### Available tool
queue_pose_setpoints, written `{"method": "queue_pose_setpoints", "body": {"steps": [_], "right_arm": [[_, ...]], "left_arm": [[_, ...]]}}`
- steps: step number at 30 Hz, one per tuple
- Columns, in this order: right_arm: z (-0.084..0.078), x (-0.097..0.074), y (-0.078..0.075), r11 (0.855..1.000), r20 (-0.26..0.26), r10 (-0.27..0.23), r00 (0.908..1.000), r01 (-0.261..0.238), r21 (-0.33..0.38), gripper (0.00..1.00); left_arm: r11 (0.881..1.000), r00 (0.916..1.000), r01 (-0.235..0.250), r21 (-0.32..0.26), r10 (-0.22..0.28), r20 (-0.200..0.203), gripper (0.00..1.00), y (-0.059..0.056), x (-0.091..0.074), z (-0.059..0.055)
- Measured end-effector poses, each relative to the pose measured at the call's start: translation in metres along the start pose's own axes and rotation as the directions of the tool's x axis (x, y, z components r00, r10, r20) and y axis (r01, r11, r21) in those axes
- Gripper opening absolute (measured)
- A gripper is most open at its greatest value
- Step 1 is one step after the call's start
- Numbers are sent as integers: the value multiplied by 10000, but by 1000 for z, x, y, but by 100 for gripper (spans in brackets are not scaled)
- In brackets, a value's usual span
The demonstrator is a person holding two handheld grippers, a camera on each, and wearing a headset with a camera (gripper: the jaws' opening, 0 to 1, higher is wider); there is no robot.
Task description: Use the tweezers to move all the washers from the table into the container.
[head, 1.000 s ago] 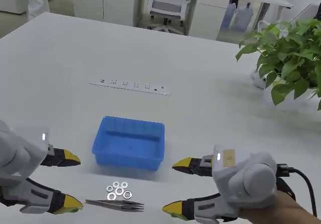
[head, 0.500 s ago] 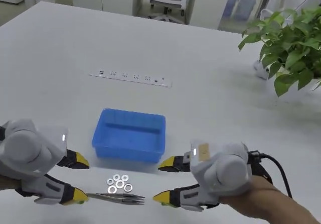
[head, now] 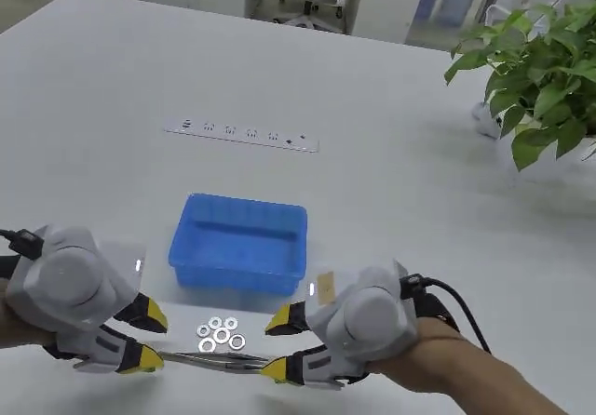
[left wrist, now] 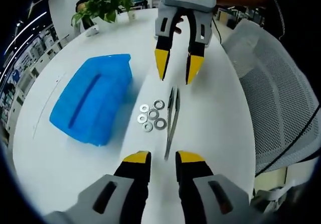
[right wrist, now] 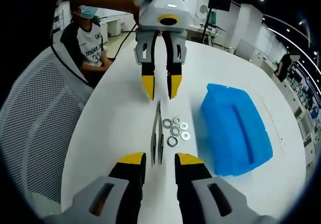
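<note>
Lying flat on the counter point(head: 400, 201), the tweezers point(head: 209, 361) are stretching between the two tools. One end is just in front of the left tool point(head: 154, 339) and the other is just in front of the right tool point(head: 273, 345). Both tools are standing released, with jaws apart, and neither is grasping anything. The washers point(head: 221, 333) are sitting in a small cluster just beside the tweezers, between the two tools. The blue container point(head: 237, 280) is waiting just beyond the washers, on the far side from the tools.

I am thinking the first danger is coming from the tweezers themselves. They are thin and are lying low on the counter, so a closing jaw is likely sliding over them or pushing them instead of lifting. A sideways push is probably sending them into the washers and scattering these. The two tools are also facing each other closely, so they are risking a bump. Later, the washers are looking flat and crowded, so the tips may be flicking one away.
</note>
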State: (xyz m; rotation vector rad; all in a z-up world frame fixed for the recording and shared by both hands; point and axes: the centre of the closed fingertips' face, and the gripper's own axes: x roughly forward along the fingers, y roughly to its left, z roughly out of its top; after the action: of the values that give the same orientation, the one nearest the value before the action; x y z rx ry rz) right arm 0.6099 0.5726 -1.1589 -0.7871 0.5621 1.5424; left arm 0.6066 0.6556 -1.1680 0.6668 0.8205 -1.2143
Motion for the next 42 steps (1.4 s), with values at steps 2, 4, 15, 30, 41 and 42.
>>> {"method": "queue_pose_setpoints", "body": {"steps": [2,4,15,30,41,42], "right_arm": [[0,5,1,10000,-52,99,9999,-99,7,24],[0,9,2,9998,-111,202,9997,-201,33,22],[1,24,6,9986,-181,486,9987,-483,213,16],[-4,28,9,9990,-485,446,9978,-440,115,12],[-3,27,9,9993,-480,313,9984,-304,197,13],[-3,27,9,9993,-460,306,9985,-296,228,13]], "left_arm": [[9999,9999,119,48,-118,-105,22,-1,1,-1],[9997,9996,228,86,-227,-165,21,-3,3,-2],[9978,9974,603,291,-591,-404,11,-5,9,-6],[9944,9968,727,771,-698,-396,6,-9,6,-4],[9957,9983,574,726,-571,-59,5,-12,-10,13],[9961,9983,582,658,-582,-23,5,-13,-13,16]]}}
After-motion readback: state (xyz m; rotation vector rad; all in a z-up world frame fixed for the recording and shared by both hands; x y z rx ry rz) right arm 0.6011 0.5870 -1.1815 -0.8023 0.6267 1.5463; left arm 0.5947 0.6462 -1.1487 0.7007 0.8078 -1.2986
